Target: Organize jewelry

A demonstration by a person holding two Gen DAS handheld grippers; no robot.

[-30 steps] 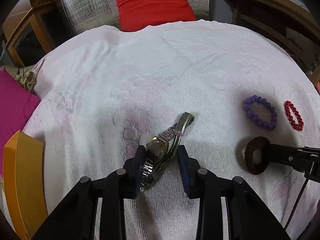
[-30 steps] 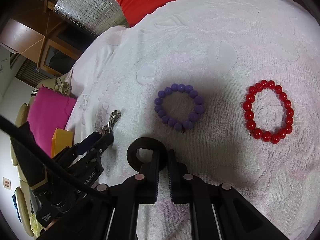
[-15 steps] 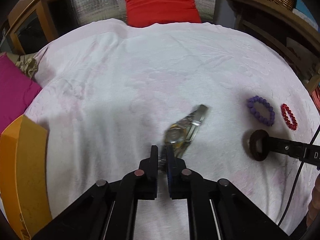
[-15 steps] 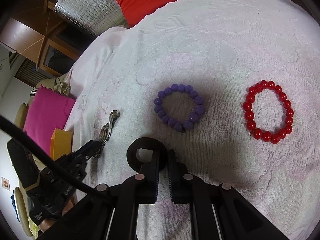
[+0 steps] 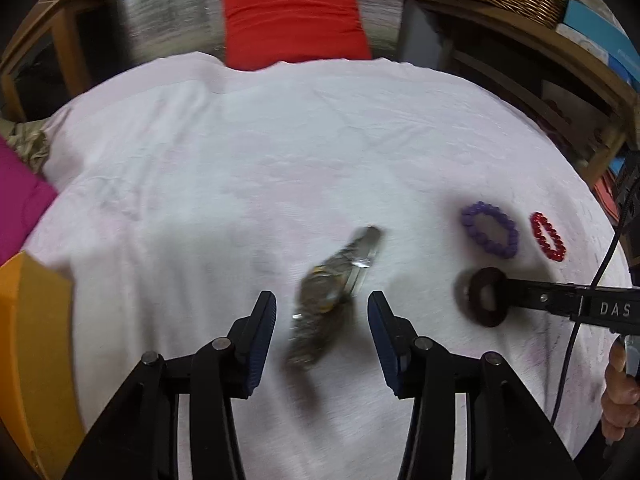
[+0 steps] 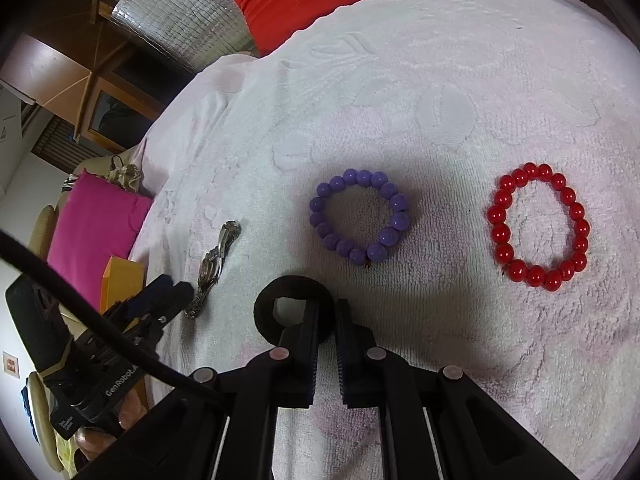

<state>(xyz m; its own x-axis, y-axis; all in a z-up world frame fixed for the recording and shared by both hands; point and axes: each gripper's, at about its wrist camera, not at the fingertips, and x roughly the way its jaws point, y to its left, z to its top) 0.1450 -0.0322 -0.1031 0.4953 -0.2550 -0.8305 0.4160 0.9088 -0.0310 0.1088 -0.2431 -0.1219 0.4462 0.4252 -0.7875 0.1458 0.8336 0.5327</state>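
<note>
While the left gripper [image 5: 322, 320] hangs just above the pale towel [image 5: 240, 168], its jaws are opening, w/ the metal watch [image 5: 326, 292] lying between the blue pads [image 5: 262, 332] but touching neither. That's the relation the next move turns on: the watch sits straight ahead of the left gripper, its near strap end about level w/ the pads, its far clasp end pointing up and to the right in the left wrist view. So the long axis runs diagonal, not square to the jaws; a clean pinch across the case prob needs a small twist of the wrist first. Watch is blurred here, so I can't tell dial details.

Left hand is clearly the nearer one to the watch. The right gripper [image 6: 328, 324] is busy: narrow, jaws pinched on a dark ring-shaped bangle [image 6: 294, 308] that rests on the towel, well apart from the watch. Just beyond it lies the purple bead bracelet [image 6: 360, 220]; the red bead bracelet [image 6: 538, 226] is further to the right, apart from the purple one.

Writing: "DAS" in white on the right gripper's body, seen from the left wrist view, rest cut off. "GenRobot.ai" or similar on the left gripper's housing in the right wrist view, last letters unclear. Nothing legible on the watch or beads. An orange box [image 5: 36, 340] at the left edge shows no label.
</note>
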